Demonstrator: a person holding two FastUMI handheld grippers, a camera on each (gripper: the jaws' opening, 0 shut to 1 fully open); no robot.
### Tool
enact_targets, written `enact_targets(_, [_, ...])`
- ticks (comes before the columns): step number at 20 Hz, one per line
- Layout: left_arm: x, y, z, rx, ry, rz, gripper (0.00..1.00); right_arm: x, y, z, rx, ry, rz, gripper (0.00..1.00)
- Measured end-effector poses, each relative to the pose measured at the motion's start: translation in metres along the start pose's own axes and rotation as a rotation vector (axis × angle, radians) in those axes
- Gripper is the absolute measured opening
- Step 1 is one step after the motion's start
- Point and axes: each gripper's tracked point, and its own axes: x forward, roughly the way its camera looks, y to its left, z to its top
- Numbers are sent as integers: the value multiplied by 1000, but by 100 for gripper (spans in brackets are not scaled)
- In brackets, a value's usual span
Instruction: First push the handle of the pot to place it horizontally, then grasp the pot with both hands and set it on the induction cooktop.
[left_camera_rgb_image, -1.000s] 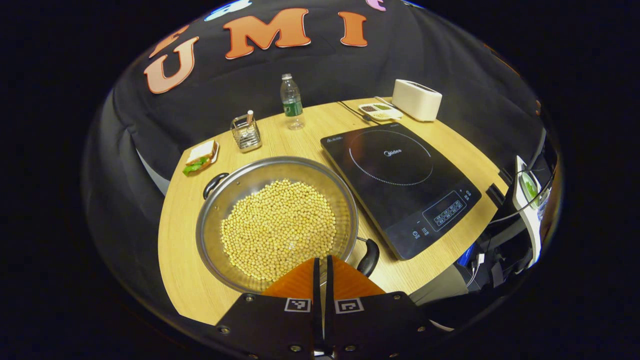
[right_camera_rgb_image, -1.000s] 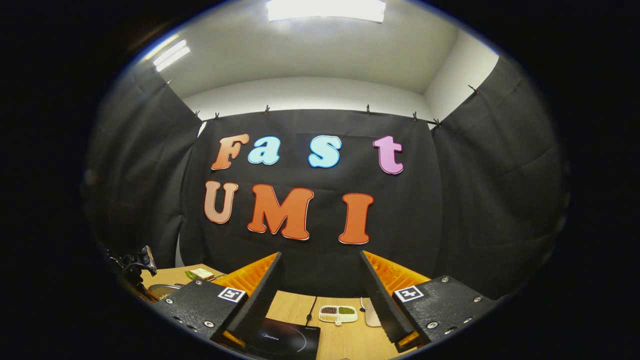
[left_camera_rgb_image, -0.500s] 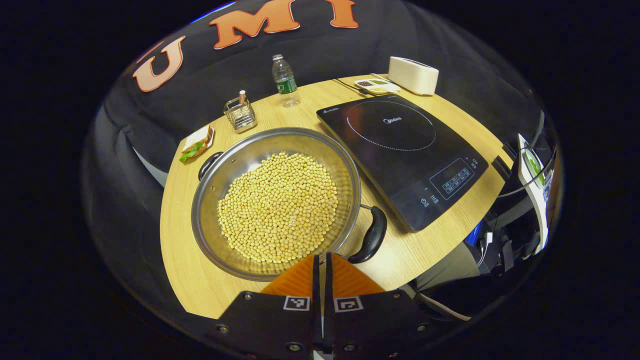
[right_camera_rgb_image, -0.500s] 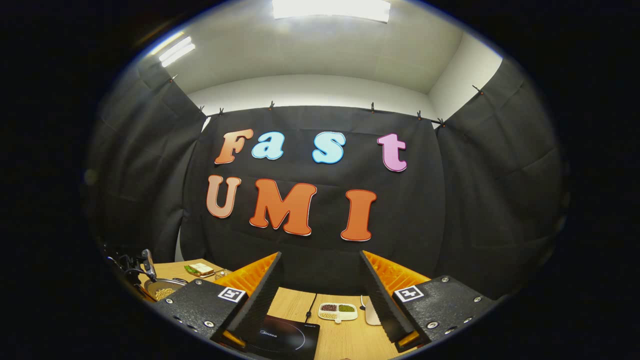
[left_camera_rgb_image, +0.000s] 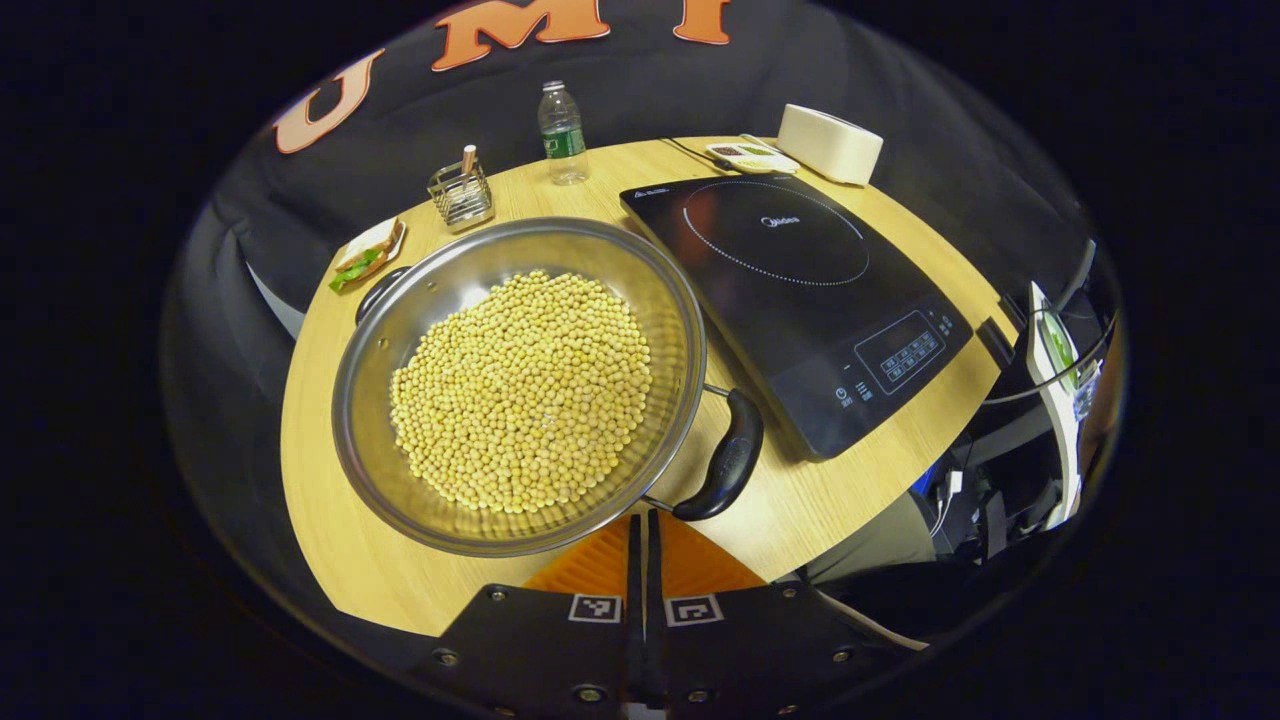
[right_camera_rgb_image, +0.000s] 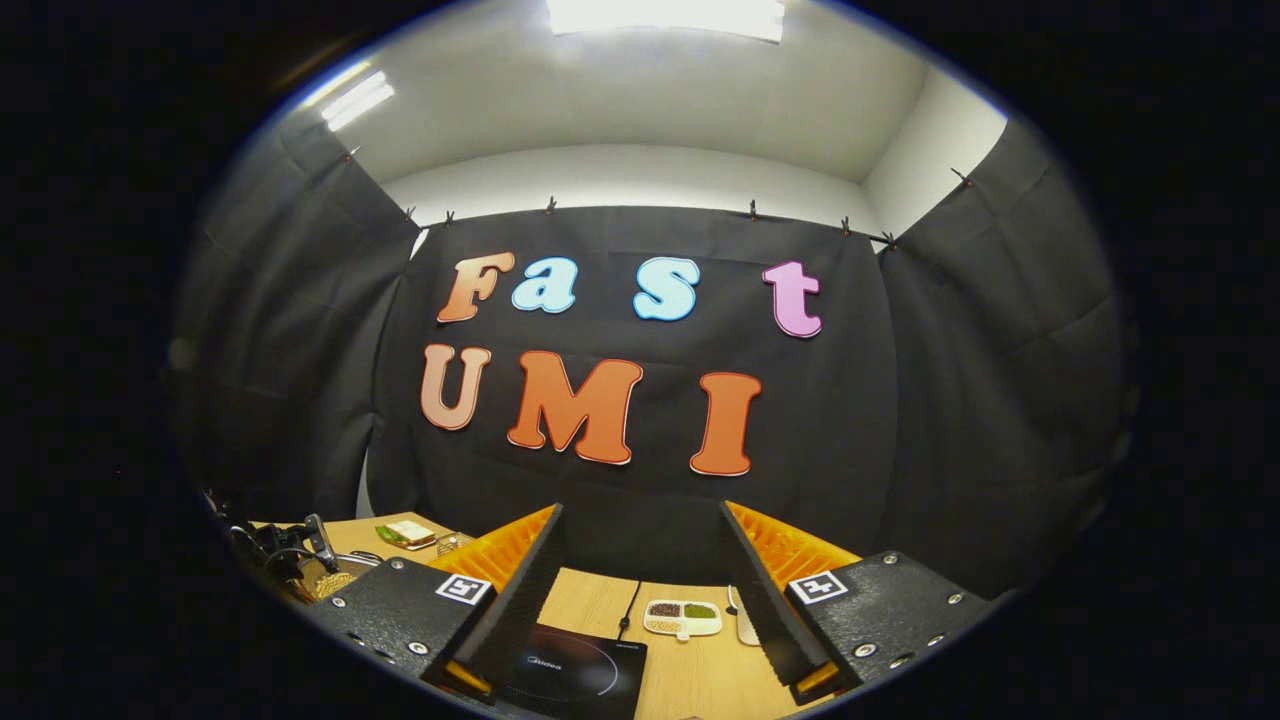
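A wide steel pot (left_camera_rgb_image: 520, 380) heaped with loose beans (left_camera_rgb_image: 525, 390) sits on the surface (left_camera_rgb_image: 330, 540), beside the induction cooktop (left_camera_rgb_image: 800, 300). It likely lifts heavy and spills easily; grasp the rigid handles (left_camera_rgb_image: 725, 460). Left tongs (left_camera_rgb_image: 645, 535) are together, right tongs (right_camera_rgb_image: 640, 560) apart.

pot (left_camera_rgb_image: 520, 385) left of cooktop (left_camera_rgb_image: 800, 290) | bottle (left_camera_rgb_image: 562, 135), rack (left_camera_rgb_image: 460, 195) behind pot | all on table (left_camera_rgb_image: 330, 520)
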Motion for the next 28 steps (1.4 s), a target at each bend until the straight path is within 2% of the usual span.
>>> enact_targets(4, [10, -8, 15, -24, -21, -30, 1, -7, 0, -1, -9, 3, -6, 93])
enact_targets(12, [33, -18, 42, -170, -54, -90, 1, -16, -2, -22, 12, 55, -12, 93])
enact_targets(23, [62, -5, 91, -277, -146, -55, 1, -16, -1, -51, 40, 125, -9, 93])
enact_targets(28, [71, -4, 114, -279, -193, -42, 1, -12, 14, -71, 50, 176, 19, 93])
